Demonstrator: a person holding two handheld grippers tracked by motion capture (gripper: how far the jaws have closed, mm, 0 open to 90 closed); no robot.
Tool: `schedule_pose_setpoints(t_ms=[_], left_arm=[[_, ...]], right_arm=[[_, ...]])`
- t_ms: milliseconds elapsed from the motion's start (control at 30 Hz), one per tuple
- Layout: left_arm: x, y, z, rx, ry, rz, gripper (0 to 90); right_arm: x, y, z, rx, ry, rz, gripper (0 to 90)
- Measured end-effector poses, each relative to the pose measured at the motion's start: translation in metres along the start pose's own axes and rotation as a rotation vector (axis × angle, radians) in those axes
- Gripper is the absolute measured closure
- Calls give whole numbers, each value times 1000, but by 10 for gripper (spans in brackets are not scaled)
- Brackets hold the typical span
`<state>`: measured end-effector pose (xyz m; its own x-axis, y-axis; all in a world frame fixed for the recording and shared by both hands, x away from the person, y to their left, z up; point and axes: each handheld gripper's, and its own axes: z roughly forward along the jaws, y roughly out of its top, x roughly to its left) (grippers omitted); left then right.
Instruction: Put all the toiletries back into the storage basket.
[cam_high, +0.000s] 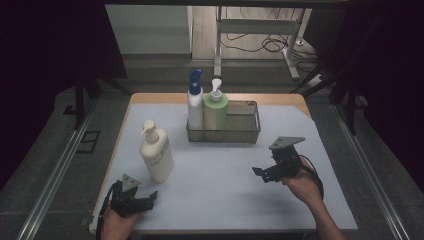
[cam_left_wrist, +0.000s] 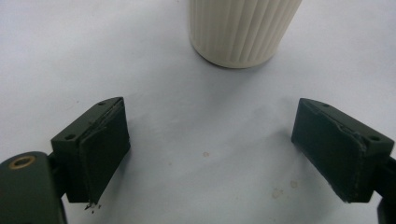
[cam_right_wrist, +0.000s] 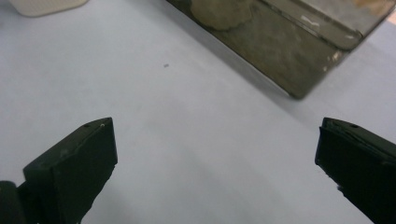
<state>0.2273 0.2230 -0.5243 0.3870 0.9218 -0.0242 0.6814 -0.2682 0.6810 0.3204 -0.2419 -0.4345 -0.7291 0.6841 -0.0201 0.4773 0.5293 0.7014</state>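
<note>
Cream pump bottle (cam_high: 156, 152) stands outside your wire basket (cam_high: 250, 131); two sit inside. Both tools, left (cam_high: 150, 198) and right (cam_high: 260, 172), gape empty.

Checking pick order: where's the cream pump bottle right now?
In the high view the cream pump bottle stands upright on the table's left side, outside the wire basket, just beyond the left gripper.

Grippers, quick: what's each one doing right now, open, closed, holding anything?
Left gripper: open, nothing held; the cream pump bottle stands just ahead of it.
Right gripper: open wide, nothing held, over bare mat near the metal basket.
</note>
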Motion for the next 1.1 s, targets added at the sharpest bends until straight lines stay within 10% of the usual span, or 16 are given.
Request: schedule_pose_setpoints(t_ms=[600,1100], left_arm=[[1,1,-1,1,-6,-1,127],[17,9,-9,-2,21,11,307]], right_arm=[[-7,-63,10,-19,-41,94,0],[-8,-93,31,25,-69,108,0]])
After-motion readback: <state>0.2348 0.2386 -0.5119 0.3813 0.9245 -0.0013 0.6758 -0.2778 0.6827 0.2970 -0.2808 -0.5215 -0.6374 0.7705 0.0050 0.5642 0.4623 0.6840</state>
